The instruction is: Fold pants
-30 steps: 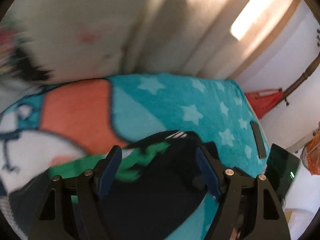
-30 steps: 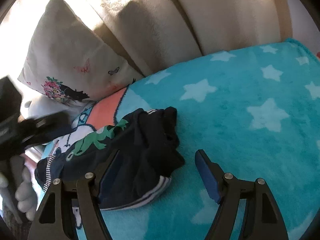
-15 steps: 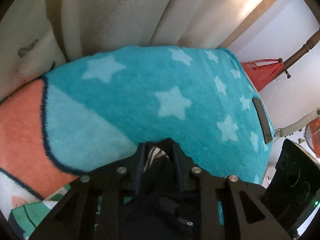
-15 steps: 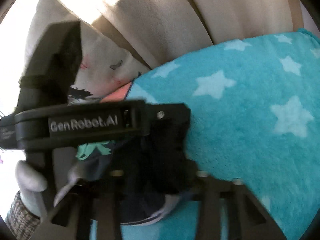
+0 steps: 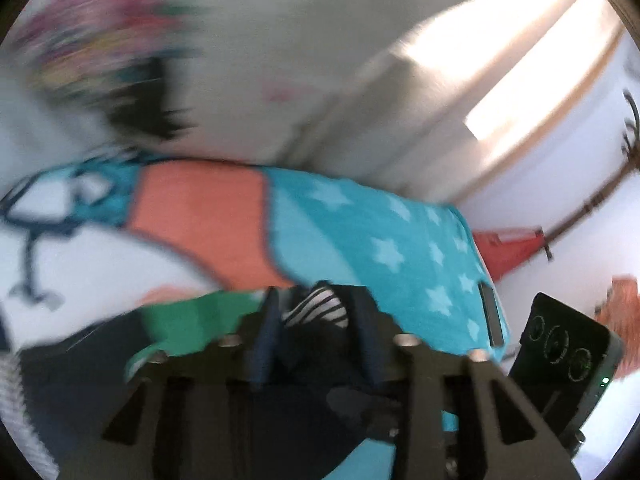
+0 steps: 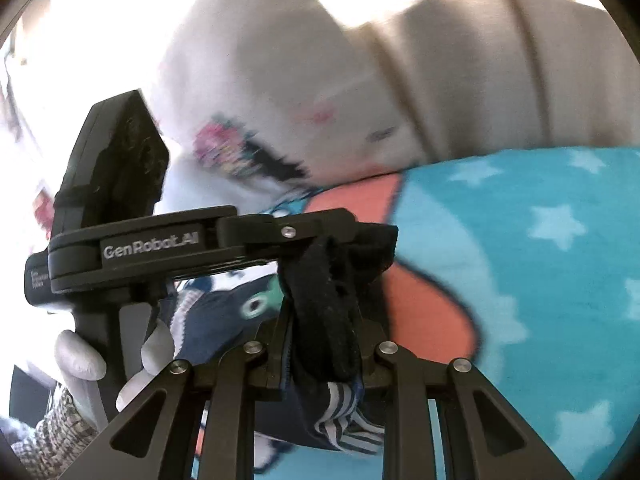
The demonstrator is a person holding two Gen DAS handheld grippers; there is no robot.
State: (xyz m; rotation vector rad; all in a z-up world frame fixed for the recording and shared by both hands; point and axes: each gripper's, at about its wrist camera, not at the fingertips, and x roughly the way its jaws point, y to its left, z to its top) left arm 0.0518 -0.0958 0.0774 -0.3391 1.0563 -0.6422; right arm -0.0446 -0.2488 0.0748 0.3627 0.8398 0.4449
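Item: pants (image 6: 320,312), dark navy, striped cuff, green print; bunched on the star blanket (image 6: 540,264), near edge, in front of the pillow (image 6: 280,92).
Right gripper (image 6: 322,344): clenched on a dark fold of the pants.
Left gripper (image 5: 316,320): jaws opening, striped cuff between them; whether the pads press it, cannot tell.
Step, judged: taking hold of two edges for the first fold.
Next calls for: a firm left grip, then spreading the cloth flat.
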